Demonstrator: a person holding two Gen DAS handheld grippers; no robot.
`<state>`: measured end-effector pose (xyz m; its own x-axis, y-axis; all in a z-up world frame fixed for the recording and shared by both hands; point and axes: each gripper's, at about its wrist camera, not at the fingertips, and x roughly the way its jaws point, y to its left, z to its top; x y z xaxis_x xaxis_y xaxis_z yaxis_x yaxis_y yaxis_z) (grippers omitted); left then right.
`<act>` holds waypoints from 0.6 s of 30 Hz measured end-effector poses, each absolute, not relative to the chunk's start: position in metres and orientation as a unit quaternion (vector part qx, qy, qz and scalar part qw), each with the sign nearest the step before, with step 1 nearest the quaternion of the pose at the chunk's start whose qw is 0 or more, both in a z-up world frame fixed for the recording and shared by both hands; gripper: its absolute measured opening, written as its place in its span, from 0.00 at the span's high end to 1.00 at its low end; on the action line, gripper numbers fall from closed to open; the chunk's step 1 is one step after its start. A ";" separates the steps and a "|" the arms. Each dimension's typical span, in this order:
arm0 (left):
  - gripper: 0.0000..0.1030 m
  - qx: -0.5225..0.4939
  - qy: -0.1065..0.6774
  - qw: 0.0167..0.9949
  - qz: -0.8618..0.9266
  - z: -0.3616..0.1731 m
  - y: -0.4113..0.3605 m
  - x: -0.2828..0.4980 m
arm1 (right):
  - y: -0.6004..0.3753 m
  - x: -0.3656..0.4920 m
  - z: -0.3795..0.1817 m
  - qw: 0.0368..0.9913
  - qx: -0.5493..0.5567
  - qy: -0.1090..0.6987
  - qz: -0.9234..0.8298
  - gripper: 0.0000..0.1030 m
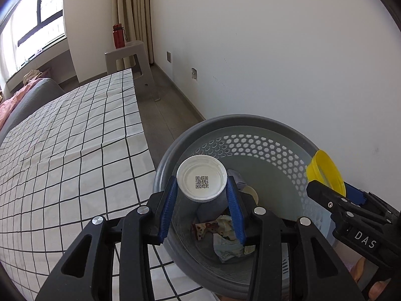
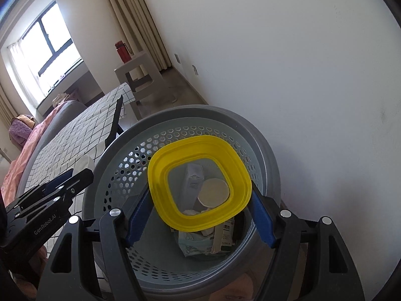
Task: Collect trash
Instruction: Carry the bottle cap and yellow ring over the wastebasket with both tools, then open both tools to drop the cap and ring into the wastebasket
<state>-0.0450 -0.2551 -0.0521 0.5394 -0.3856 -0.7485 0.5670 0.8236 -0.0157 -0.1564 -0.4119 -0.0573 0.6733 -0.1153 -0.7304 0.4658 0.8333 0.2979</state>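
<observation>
The left gripper (image 1: 203,200) squeezes a white cup (image 1: 201,179), and the right gripper (image 2: 200,215) squeezes a yellow lid (image 2: 200,183). Both hang over the bin (image 1: 250,123), low in the frame, ready to drop.

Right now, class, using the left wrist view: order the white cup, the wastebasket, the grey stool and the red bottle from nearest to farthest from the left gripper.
1. White cup, clamped in the left gripper.
2. Wastebasket, directly beneath it.
3. Grey stool, far back by the curtain.
4. Red bottle, standing on that stool, barely farther.
</observation>
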 end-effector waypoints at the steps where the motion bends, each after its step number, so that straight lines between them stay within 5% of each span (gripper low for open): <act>1: 0.63 0.115 0.395 0.869 -0.274 -0.054 -0.257 -0.044 | -0.412 -0.156 -0.058 0.883 0.237 0.370 -0.164 0.32; 7: 0.58 0.120 0.391 0.872 -0.270 -0.054 -0.263 -0.043 | -0.411 -0.156 -0.056 0.887 0.230 0.366 -0.164 0.30; 9: 0.39 0.119 0.383 0.875 -0.272 -0.050 -0.263 -0.045 | -0.412 -0.157 -0.056 0.887 0.233 0.363 -0.165 0.28; 11: 0.32 0.121 0.371 0.881 -0.268 -0.046 -0.262 -0.049 | -0.412 -0.159 -0.055 0.888 0.233 0.359 -0.168 0.22; 18: 0.31 0.120 0.371 0.882 -0.264 -0.042 -0.260 -0.051 | -0.412 -0.158 -0.053 0.891 0.228 0.355 -0.166 0.19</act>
